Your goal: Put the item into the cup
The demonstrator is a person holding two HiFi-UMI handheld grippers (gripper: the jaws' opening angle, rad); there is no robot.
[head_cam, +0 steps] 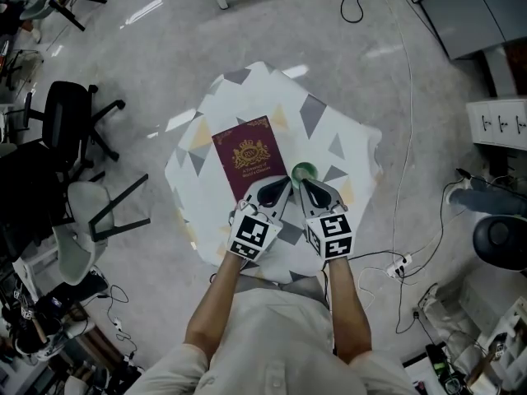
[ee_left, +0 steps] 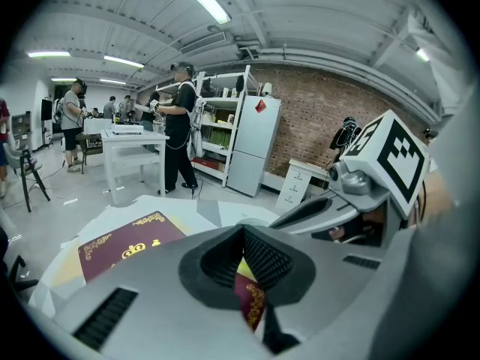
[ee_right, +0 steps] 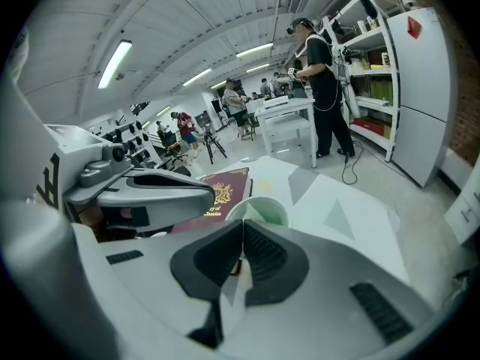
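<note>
Maroon with gold print, a booklet (head_cam: 249, 156) lies flat on the table (head_cam: 350, 134), which wears a cloth of grey and yellow triangles. The green-lined cup (head_cam: 304, 172) stands upright just beside the booklet's near right corner. Both grippers hover side by side over the near edge. The left gripper (head_cam: 285, 183) has its jaws pressed together, gripping nothing, and the right gripper (head_cam: 302, 184), whose tips are just short of the cup, is likewise closed.
</note>
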